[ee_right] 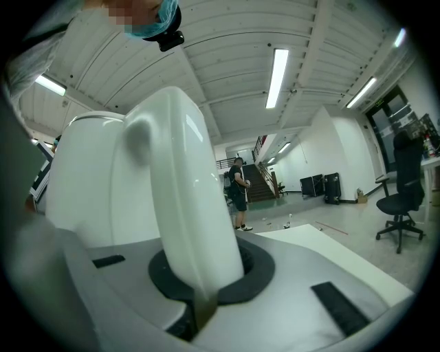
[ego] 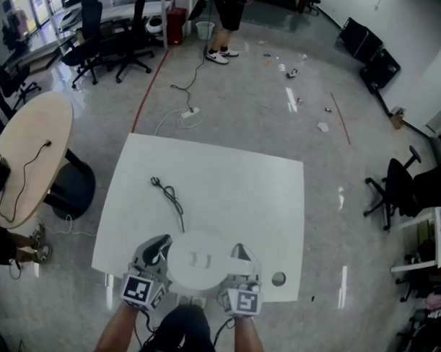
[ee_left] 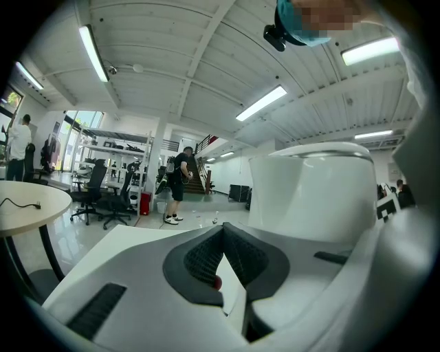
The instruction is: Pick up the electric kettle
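At the white table (ego: 206,171), right tool (ee_right: 203,280) clamps kettle handle (ee_right: 182,185).

kettle (ego: 196,261) at near edge of table (ego: 227,183) — between left claw (ego: 159,250) and right claw (ego: 241,256) | cord (ego: 170,197) behind it

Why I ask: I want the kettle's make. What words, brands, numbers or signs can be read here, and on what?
No text is readable in any view.
On the kettle: a faint mark on the lid, too small to read.
On the left gripper and right gripper: the cubes show black-and-white square patterns, no letters.
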`<action>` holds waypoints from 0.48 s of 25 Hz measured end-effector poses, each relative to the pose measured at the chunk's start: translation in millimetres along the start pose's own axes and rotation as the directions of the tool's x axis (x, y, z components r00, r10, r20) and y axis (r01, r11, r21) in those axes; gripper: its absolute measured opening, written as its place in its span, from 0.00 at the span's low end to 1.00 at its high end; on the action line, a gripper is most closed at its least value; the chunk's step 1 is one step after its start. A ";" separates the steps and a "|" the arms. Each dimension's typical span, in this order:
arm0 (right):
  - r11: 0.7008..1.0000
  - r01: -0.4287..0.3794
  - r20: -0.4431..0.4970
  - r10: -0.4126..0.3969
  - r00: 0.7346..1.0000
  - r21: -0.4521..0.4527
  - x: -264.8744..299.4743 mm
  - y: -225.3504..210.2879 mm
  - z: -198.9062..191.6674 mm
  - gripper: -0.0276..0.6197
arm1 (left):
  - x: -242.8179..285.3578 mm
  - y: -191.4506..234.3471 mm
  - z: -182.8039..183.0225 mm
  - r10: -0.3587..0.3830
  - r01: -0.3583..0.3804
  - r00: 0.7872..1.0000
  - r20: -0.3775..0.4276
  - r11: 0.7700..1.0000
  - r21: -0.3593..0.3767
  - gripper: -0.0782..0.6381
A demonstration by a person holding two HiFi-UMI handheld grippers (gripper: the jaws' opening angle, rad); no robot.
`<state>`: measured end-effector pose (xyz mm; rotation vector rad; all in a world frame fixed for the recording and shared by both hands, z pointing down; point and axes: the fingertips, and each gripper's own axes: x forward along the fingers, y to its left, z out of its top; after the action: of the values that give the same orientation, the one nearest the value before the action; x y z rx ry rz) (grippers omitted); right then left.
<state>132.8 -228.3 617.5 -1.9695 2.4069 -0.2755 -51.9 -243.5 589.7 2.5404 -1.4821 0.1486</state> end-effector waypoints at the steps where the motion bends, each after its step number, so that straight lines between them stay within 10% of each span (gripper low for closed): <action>1: 1.000 -0.001 -0.003 0.001 1.000 0.002 -0.6 0.2 0.7 0.06 | -1.1 -0.5 0.8 0.002 -0.002 1.000 0.002 1.000 0.003 0.12; 12: 1.000 -0.009 -0.012 0.009 1.000 0.010 -1.9 8.5 12.9 0.06 | -8.0 2.3 19.3 0.018 -0.019 0.999 0.027 1.000 0.008 0.12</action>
<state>126.6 -226.4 603.4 -1.9583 2.4153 -0.2995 -58.0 -242.0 569.6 2.5454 -1.5184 0.1237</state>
